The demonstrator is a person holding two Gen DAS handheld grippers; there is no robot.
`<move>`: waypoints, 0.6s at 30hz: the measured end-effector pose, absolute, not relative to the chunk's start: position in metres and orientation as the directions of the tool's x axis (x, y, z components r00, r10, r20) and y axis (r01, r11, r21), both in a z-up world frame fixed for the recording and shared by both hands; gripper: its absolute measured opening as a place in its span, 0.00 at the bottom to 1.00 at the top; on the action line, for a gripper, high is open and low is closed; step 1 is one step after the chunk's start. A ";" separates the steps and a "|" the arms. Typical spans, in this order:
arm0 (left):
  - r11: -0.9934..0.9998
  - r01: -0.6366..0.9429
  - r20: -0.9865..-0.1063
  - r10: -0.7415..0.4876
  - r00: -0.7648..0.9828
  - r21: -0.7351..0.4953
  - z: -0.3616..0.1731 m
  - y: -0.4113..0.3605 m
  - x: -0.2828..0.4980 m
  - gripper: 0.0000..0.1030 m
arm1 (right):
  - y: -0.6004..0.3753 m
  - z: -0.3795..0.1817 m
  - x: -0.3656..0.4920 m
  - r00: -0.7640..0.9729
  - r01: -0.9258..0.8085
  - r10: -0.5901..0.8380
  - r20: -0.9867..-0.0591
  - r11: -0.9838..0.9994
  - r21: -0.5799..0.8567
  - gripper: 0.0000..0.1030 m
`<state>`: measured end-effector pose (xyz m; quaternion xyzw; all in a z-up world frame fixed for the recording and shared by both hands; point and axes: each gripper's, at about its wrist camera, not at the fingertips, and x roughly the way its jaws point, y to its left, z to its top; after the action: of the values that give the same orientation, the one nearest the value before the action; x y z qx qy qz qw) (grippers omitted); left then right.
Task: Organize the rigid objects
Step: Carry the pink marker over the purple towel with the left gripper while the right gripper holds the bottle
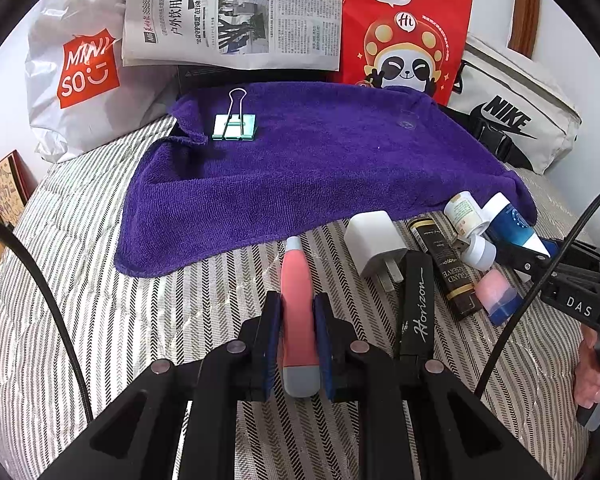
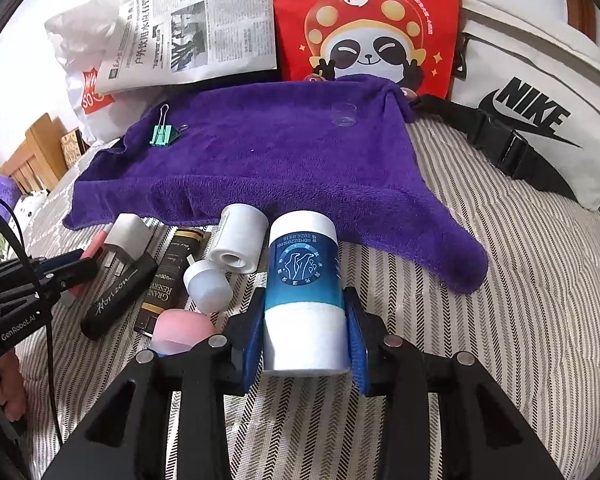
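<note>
striped bedding carries a purple towel (image 1: 300,168) spread toward the headboard side, a green binder clip (image 1: 234,127) near its far-left corner. left tool (image 1: 298,344) pinches a pink pen-shaped tube (image 1: 298,300), long axis pointing away toward the towel's near edge. right tool (image 2: 306,336) clamps a blue-and-white bottle (image 2: 304,280), likewise lengthwise, angled downward. between them, along the towel's near edge, lie a white charger (image 1: 374,244), black case (image 1: 416,300) and small bottles. both loads look bound for the towel ahead.
</note>
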<state>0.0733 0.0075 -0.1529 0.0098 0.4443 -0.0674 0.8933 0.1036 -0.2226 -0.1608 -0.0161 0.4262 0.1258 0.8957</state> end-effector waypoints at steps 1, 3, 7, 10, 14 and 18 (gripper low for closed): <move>0.991 0.129 -0.795 -0.110 0.596 -0.040 -0.153 0.007 0.073 0.16 | -0.222 -0.161 0.103 0.606 -0.239 0.207 -0.768 0.968 0.073 0.36; 0.991 0.129 -0.795 -0.106 0.597 -0.035 -0.153 0.007 0.073 0.16 | -0.221 -0.161 0.103 0.606 -0.240 0.204 -0.769 0.968 0.068 0.36; 0.991 0.130 -0.796 -0.097 0.598 -0.024 -0.153 0.006 0.073 0.16 | -0.223 -0.162 0.103 0.605 -0.240 0.215 -0.766 0.967 0.083 0.36; 0.991 0.129 -0.796 -0.101 0.597 -0.030 -0.153 0.006 0.073 0.16 | -0.224 -0.162 0.103 0.604 -0.239 0.223 -0.765 0.967 0.093 0.36; 0.992 0.124 -0.811 -0.083 0.579 -0.013 -0.150 0.002 0.071 0.16 | -0.221 -0.161 0.103 0.605 -0.243 0.206 -0.770 0.968 0.068 0.36; 0.993 0.120 -0.821 -0.080 0.565 -0.014 -0.145 0.004 0.069 0.16 | -0.218 -0.159 0.099 0.592 -0.261 0.179 -0.785 0.965 0.024 0.36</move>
<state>0.0693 0.0039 -0.1450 0.0217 0.4631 -0.0567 0.8842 0.0993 -0.2177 -0.1588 -0.0470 0.4342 0.1235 0.8911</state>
